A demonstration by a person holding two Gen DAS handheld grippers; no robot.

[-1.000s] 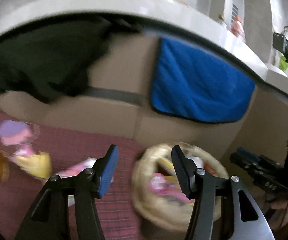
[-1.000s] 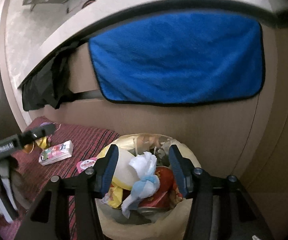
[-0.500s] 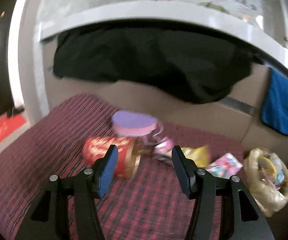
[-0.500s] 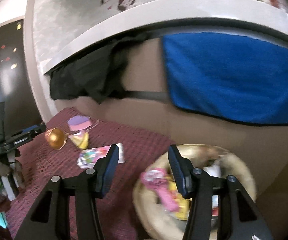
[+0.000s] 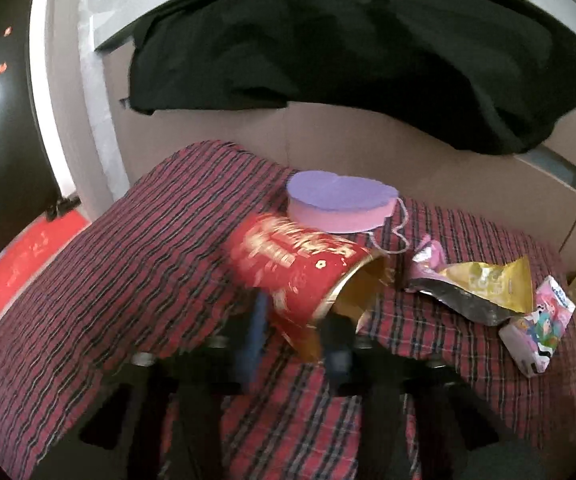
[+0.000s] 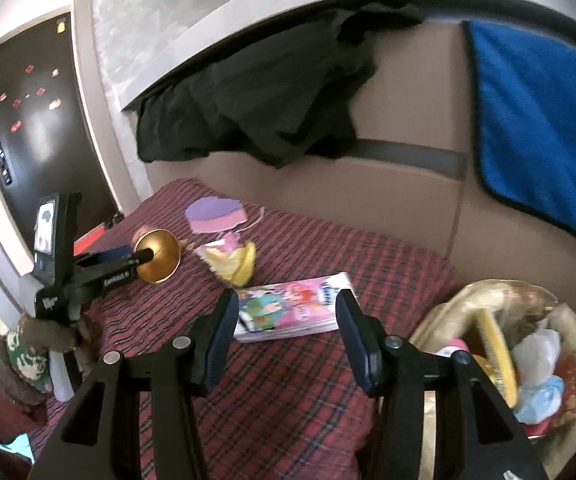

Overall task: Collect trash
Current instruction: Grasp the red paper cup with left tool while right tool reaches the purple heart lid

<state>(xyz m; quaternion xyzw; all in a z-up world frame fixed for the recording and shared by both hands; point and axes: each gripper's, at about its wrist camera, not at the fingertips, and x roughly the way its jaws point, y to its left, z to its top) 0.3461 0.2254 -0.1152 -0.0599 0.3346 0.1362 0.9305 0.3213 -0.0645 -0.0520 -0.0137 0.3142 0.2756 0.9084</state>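
Note:
A red and gold paper cup point(image 5: 299, 268) lies on its side on the plaid cloth point(image 5: 108, 280). My left gripper point(image 5: 295, 314) is closing its blurred jaws on the cup's lower rim, one finger inside the mouth and one outside. The right wrist view shows the same grip at the cup's gold mouth point(image 6: 158, 254). My right gripper point(image 6: 286, 298) stands open just above a pink tissue pack point(image 6: 291, 308), not touching it. A yellow snack wrapper point(image 6: 232, 264) and a purple-lidded pink box point(image 6: 216, 214) lie beyond. The full trash bag point(image 6: 499, 360) sits at the right.
A black garment point(image 5: 347, 60) and a blue towel point(image 6: 539, 120) hang over the cardboard wall behind the cloth. A dark door point(image 6: 28, 120) stands at the left. A gloved hand point(image 6: 28, 344) holds the left gripper. The wrapper point(image 5: 483, 284) and tissue pack point(image 5: 535, 328) lie right of the cup.
The left gripper swung left from the trash bag to the red cup and narrowed its jaws on the rim. The right gripper moved left from over the bag to over the tissue pack.

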